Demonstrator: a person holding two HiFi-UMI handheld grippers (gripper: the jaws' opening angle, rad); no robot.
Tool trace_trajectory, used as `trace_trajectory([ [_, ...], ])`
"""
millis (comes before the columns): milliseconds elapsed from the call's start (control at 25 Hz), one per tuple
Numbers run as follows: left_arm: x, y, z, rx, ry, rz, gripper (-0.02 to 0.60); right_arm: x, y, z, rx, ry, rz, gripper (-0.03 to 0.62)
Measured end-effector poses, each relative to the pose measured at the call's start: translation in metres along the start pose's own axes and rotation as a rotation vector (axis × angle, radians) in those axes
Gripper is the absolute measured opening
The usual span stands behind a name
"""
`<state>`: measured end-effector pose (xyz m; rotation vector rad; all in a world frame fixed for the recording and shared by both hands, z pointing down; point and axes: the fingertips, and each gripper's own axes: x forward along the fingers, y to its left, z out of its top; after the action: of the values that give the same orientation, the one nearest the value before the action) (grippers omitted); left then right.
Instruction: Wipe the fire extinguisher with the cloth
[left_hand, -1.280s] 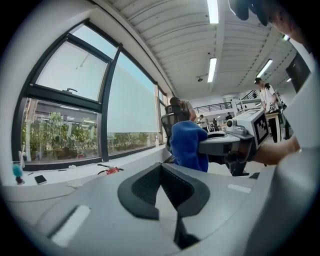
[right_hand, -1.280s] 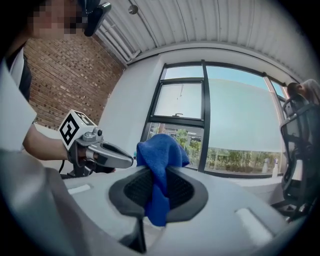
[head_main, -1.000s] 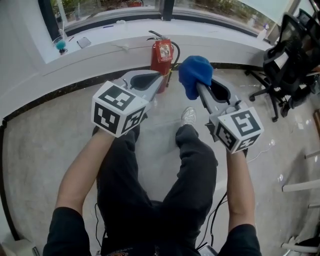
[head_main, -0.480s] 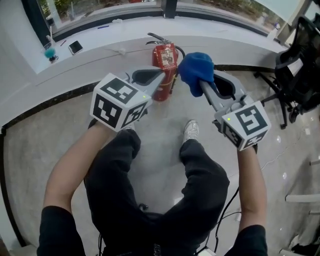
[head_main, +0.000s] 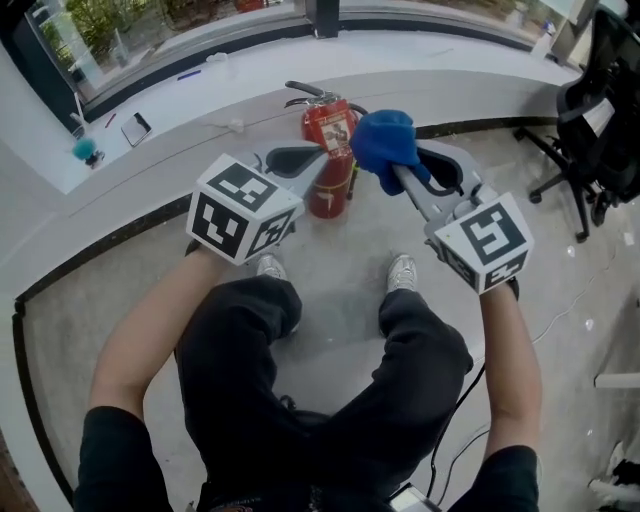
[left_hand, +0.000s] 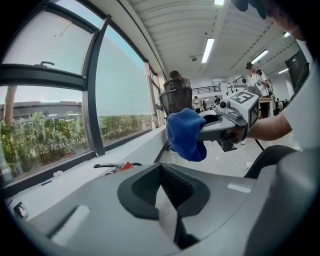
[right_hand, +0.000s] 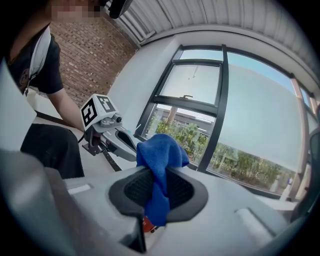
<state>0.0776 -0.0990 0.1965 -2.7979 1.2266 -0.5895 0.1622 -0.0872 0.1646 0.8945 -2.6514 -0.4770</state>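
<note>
Right tongs (head_main: 398, 172) clamped on the blue cloth (head_main: 385, 143). Left tongs (head_main: 322, 163) closed, empty. Fire extinguisher (head_main: 328, 128) stands on the floor (head_main: 110, 285) by the ledge (head_main: 190, 115), just beyond both tips. Step: approach, apparently no contact yet. Next: press cloth onto the red cylinder and stroke down.

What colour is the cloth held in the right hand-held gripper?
Bright blue all over; the soft cloth shows best in the right gripper view.

Probably an office: black swivel chairs (head_main: 605, 100), ceiling strip lights (left_hand: 207, 50), long windows (left_hand: 120, 95).
</note>
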Motion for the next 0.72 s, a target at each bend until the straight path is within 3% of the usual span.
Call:
trace_trajectory([
  [520,0.065,0.082,-0.056,-0.008,0.111,-0.084,0.008,0.101,-0.033,-0.057,-0.02,0.101,0.025,0.054],
  [720,0.094,0.092,-0.089,-0.093,0.164,-0.174,0.179,0.139,-0.044,-0.075,-0.037,0.106,0.026,0.053],
])
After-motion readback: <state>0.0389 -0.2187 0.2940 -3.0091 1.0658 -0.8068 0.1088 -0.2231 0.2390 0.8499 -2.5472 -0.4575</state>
